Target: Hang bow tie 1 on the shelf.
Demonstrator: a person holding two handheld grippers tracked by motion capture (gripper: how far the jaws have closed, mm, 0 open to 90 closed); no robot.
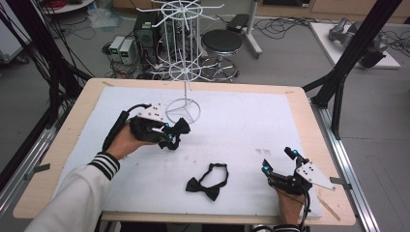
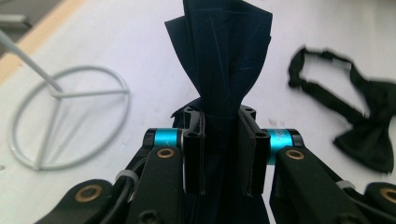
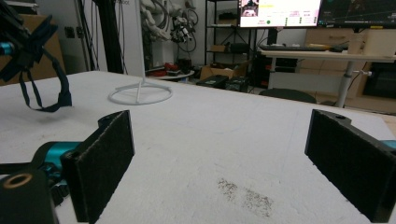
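Clearly soft, light goods: dark bow tie (image 2: 219, 60) pinched in left gripper (image 1: 170, 137), jaws clamped on the middle of the fabric, folded wings fanning up past the pads in the left gripper view. Held clear of the white table cover (image 1: 241, 121), close beside the ring base of the white wire rack (image 1: 183, 110). Strap loop dangling below the left gripper, seen far left in the right gripper view. Cloth limp, not fragile, no slip risk to speak of against felt pads; likely to flop and swing, strap likely to snag. Best hold probably at the centre knot, as now; for hanging, probably needs the strap loop spread open, hard with one gripper alone.

Right gripper (image 1: 280, 166) resting low at the near right of the table, jaws spread wide, nothing between the pads, bare cover ahead of it. Free to help with the strap.

Second bow tie (image 1: 207, 182), black, lying flat on the cover near the front edge, between the two grippers, strap looped beside it. Well apart from both.

Rack arms (image 1: 181, 9) thin, white wire, tiers high above the base; pole and spokes the main obstacle near the left gripper. Small dirty smudge on the cover ahead of the right gripper, no matter. Stool (image 1: 221, 42), cables, boxes on the floor beyond the table, out of the way.
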